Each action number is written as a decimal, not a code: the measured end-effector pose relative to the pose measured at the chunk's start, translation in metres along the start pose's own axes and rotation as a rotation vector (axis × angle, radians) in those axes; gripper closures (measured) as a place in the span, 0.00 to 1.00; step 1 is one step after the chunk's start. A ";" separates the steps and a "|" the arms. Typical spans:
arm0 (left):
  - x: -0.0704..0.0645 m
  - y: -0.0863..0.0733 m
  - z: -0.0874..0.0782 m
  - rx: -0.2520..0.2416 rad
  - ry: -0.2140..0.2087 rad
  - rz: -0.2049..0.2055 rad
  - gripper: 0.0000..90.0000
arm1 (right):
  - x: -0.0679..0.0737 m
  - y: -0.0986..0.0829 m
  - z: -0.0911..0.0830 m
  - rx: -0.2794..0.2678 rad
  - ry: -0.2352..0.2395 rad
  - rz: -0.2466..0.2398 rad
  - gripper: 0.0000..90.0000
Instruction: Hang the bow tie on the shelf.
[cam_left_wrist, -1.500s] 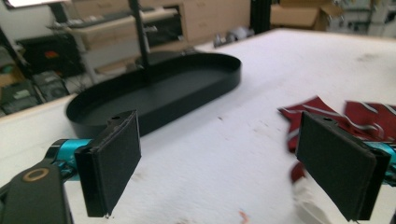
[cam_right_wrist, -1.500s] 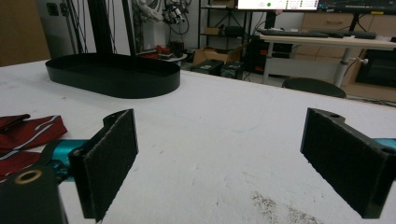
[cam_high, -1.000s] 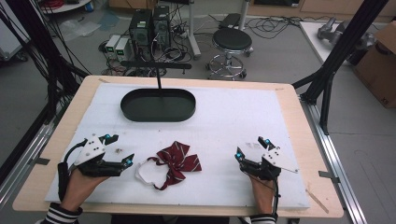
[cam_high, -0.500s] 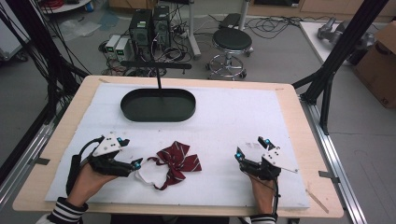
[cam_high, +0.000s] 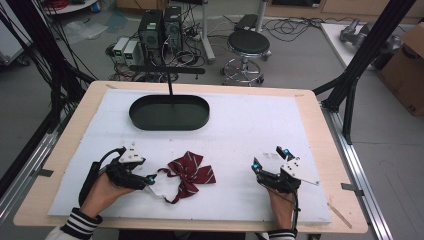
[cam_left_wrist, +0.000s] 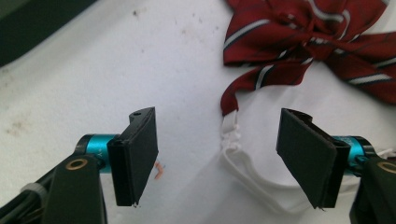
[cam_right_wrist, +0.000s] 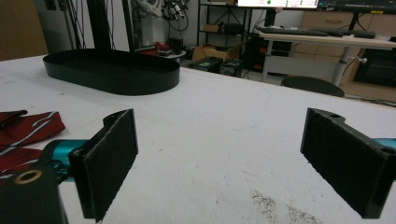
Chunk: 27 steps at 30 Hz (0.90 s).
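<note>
A pale wooden desk carries a white mat and stands on a grey floor. Beyond its far edge two computer towers sit among tangled cables, with a black round stool beside them. Black frame posts rise at the right, near a cardboard box. From table level another long desk stands across the room under even light
</note>
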<state>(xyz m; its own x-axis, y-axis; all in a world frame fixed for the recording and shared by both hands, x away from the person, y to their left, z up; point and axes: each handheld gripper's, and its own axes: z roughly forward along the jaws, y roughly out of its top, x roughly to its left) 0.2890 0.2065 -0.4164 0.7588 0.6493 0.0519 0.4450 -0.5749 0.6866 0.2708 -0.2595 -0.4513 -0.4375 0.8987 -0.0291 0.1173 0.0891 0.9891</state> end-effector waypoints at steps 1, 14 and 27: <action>0.000 0.001 0.001 0.026 -0.001 0.003 0.34 | 0.000 0.000 0.000 0.000 0.000 -0.002 0.11; -0.002 0.003 0.008 0.119 -0.030 -0.021 0.54 | 0.000 0.000 0.000 0.000 0.000 0.000 0.11; -0.004 0.009 0.013 0.188 -0.063 -0.017 0.77 | 0.000 0.000 0.000 -0.003 0.001 0.003 0.11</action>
<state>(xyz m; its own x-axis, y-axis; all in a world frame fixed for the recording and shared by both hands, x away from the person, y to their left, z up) 0.2966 0.1924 -0.4202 0.7761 0.6306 -0.0079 0.5343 -0.6509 0.5393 0.2710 -0.2599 -0.4514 -0.4380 0.8986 -0.0257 0.1159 0.0848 0.9896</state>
